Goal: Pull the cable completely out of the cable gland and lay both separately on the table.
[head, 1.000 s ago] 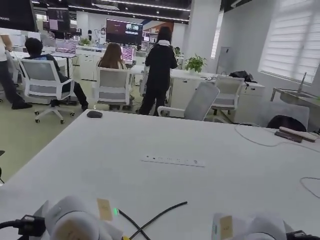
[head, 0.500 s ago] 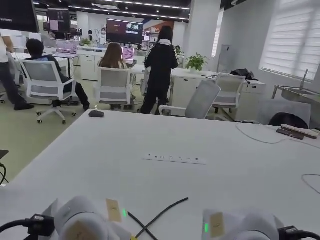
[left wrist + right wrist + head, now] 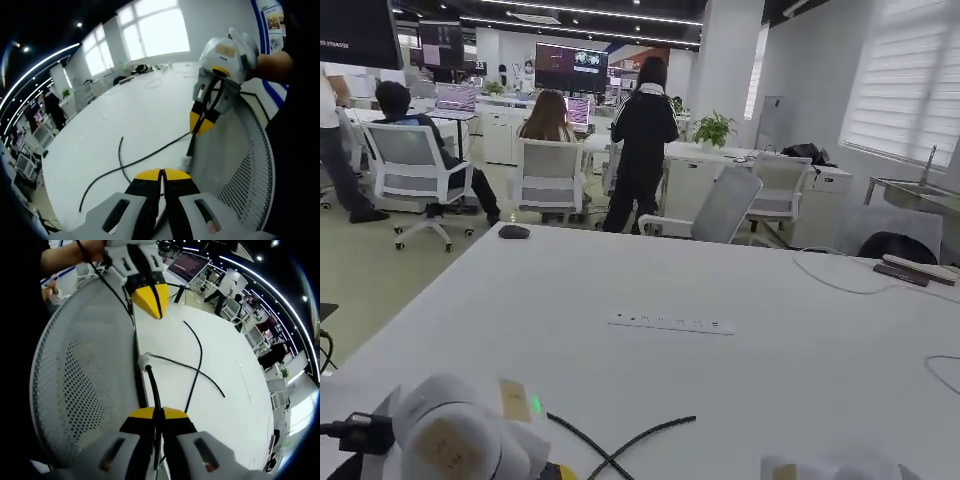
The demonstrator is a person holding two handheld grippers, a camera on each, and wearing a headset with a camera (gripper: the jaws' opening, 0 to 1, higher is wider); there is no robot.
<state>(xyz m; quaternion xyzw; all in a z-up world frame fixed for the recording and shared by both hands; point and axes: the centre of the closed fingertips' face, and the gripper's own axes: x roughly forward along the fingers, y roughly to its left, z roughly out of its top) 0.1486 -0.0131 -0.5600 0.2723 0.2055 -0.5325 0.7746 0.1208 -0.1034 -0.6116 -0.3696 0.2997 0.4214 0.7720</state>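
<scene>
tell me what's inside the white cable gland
A black cable enters the cable gland from the right tool, which is shut on it. The stretch inside is covered by the gland's body, so how far it reaches cannot be seen.

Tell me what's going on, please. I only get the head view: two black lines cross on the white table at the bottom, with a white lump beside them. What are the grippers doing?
Observer: The right gripper is shut on the black cable; its own view shows the cable running between the jaws.
Operator: Where's the gland thing?
Observer: The white cable gland sits on that cable just ahead of those jaws, and the cable seems to run on out of its far side.
Operator: And the other gripper?
Observer: The left gripper has its jaws together and points toward the right one; I can't tell whether it grips anything.
</scene>
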